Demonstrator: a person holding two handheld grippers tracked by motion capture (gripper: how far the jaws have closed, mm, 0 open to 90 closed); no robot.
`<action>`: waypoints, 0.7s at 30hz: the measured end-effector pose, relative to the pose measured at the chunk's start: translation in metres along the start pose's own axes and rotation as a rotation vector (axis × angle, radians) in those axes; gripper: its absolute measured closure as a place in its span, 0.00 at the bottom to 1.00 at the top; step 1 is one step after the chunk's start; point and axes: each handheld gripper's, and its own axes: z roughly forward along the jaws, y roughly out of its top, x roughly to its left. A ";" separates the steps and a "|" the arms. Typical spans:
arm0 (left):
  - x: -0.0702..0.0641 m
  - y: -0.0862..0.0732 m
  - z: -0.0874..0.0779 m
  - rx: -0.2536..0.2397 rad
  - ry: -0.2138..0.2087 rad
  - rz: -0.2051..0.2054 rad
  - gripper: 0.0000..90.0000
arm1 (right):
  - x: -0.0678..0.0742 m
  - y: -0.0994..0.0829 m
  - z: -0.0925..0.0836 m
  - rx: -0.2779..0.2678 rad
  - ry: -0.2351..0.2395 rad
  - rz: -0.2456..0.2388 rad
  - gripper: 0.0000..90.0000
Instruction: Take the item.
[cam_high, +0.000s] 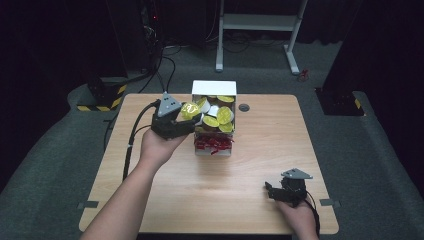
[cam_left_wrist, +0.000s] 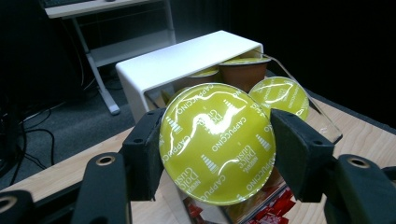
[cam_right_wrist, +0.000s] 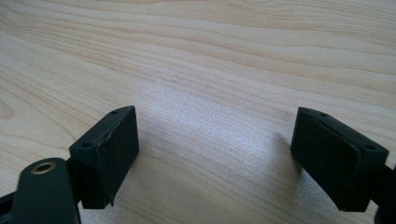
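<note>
A white box with a clear front is seen standing on the wooden table, at its far middle. Its upper part is filled with coffee capsules — brown-bodied, with yellow-green foil lids — and, in the high view, a few white ones among them. In the lower part of the box, a heap of red wrapped pieces is seen through the clear wall.

The left gripper is held just at the box's left side. One capsule, its lid printed "CAPPUCCINO", is clamped between the two black jaws, which are pressed against its rim on either side; the lid is turned toward the gripper's camera. Behind it, another yellow-lidded capsule is seen resting in the box.

The right gripper is held low over the near right part of the table, well apart from the box. Its jaws are spread wide — nothing is held between them, and bare wood is seen in the gap.
</note>
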 end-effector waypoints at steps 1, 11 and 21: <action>0.001 -0.001 -0.001 0.003 0.003 0.002 0.44 | 0.000 0.000 0.000 0.000 0.000 0.000 0.17; 0.013 -0.010 -0.011 0.004 0.028 -0.014 0.44 | 0.000 0.000 0.000 -0.002 0.000 -0.003 0.17; 0.024 -0.021 -0.018 0.012 0.054 -0.025 0.44 | 0.000 0.000 0.000 -0.002 0.000 -0.003 0.17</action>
